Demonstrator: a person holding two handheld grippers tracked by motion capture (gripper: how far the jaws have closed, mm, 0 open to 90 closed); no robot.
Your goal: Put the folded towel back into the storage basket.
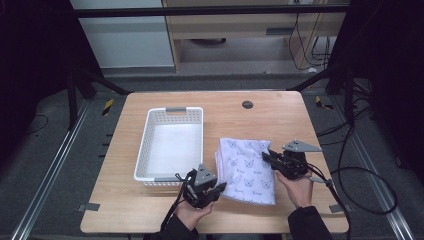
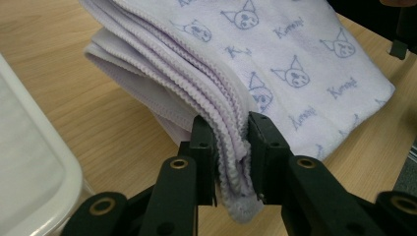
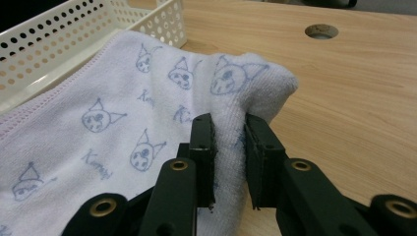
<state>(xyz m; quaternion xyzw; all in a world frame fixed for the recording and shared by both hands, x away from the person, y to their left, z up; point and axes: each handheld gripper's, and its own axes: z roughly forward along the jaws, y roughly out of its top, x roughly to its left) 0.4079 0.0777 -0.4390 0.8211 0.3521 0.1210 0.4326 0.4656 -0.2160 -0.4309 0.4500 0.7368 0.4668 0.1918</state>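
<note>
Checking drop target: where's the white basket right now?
In the high view, the white basket sits left of centre on the table, just left of the folded towel and beyond the left hand-held gripper.

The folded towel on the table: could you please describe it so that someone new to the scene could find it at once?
On the wooden table, look right of the white perforated basket. The folded towel lies flat there, pinched at its near-left corner by the left hand-held gripper and at its right edge by the right hand-held gripper. It is the only cloth, pale lilac with small blue cat-face prints.
</note>
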